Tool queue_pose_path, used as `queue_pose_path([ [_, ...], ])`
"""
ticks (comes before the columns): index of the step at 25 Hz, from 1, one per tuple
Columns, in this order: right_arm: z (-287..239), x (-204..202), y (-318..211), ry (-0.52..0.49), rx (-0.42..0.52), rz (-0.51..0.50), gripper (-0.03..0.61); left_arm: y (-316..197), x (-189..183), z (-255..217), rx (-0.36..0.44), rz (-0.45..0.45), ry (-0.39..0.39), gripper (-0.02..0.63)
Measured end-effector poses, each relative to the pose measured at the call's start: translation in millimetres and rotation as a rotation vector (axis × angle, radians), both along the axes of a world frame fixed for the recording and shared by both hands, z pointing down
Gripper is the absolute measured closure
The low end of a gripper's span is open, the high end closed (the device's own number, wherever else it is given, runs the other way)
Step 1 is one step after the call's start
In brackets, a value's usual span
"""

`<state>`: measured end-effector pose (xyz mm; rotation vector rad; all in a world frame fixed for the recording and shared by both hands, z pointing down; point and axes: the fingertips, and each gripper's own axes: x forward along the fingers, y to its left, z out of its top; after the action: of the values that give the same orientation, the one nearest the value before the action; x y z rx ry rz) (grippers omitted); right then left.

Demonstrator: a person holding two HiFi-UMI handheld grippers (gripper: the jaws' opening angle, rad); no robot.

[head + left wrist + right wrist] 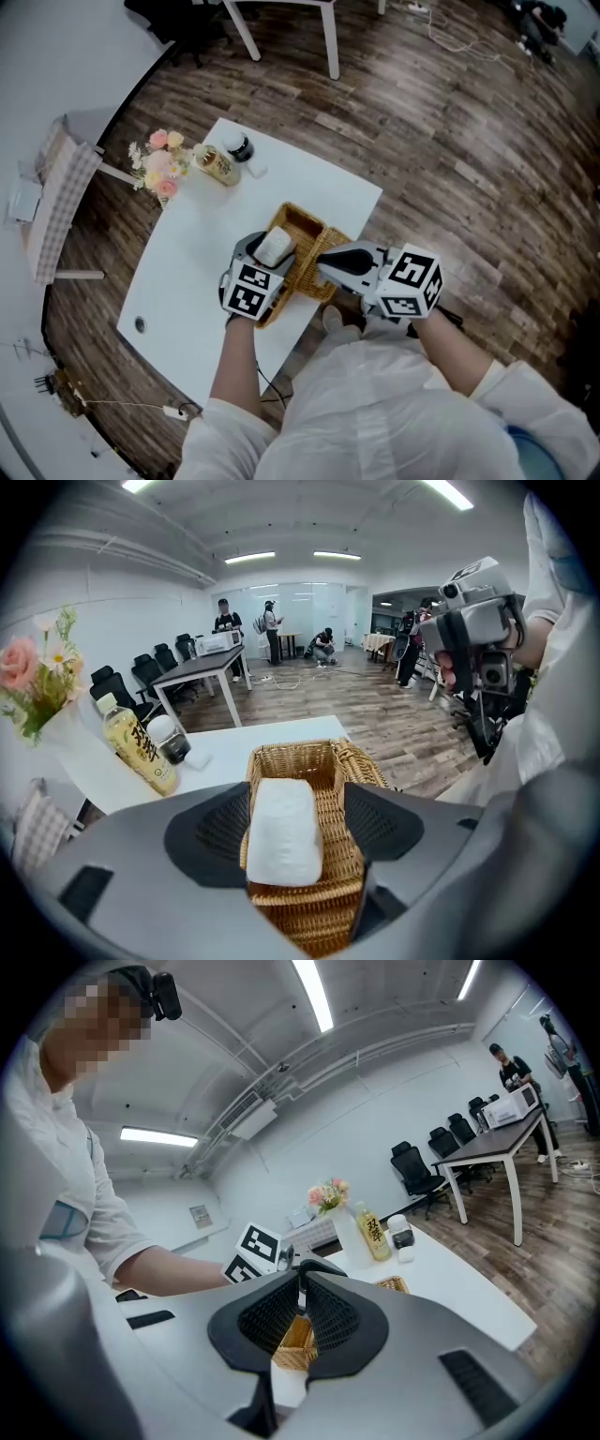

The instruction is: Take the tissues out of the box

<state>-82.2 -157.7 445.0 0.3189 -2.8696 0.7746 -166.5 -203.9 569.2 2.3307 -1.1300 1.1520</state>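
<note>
A woven wicker basket [302, 225] [319, 759] stands on the white table [197, 262], near its front edge. Inside lies a white tissue pack [274, 247] [283, 832]. My left gripper [272, 251] [296, 810] reaches down into the basket with its jaws wide, one pad on each side of the pack; a gap shows on the right side. My right gripper [324, 263] [300, 1283] hovers level at the basket's right rim, its pads pressed together with nothing between them. Part of the basket [292, 1342] shows below its jaws.
At the table's far corner stand a yellow drink bottle [217, 166] [141, 747], a small dark-capped jar [241, 148] [172, 740] and a vase of flowers [157, 169] [33, 672]. A chair with a checked cloth [56, 202] is on the left. Wooden floor surrounds the table.
</note>
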Motion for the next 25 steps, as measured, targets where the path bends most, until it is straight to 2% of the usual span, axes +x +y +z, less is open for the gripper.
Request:
queue_pose_path([
  [9, 4.4, -2.8, -7.4, 0.011, -0.011, 0.003, 0.543, -3.8, -1.9, 33.4, -0.071, 0.033, -0.052, 0.301],
  [14, 8.6, -0.2, -12.1, 0.017, -0.024, 0.016, 0.543, -1.6, -8.1, 48.8, -0.114, 0.039, -0.162, 0.301],
  [17, 9.9, 0.2, -15.6, 0.020, -0.027, 0.022, 0.543, -2.5, -11.8, 55.3, -0.099, 0.041, -0.205, 0.324],
  [19, 10.1, 0.6, -17.1, 0.021, -0.028, 0.025, 0.543, -2.3, -12.3, 57.2, -0.100, 0.035, -0.201, 0.348],
  [25, 10.5, 0.2, -18.4, 0.020, -0.031, 0.026, 0.543, -2.8, -12.2, 58.0, -0.121, 0.021, -0.196, 0.360],
])
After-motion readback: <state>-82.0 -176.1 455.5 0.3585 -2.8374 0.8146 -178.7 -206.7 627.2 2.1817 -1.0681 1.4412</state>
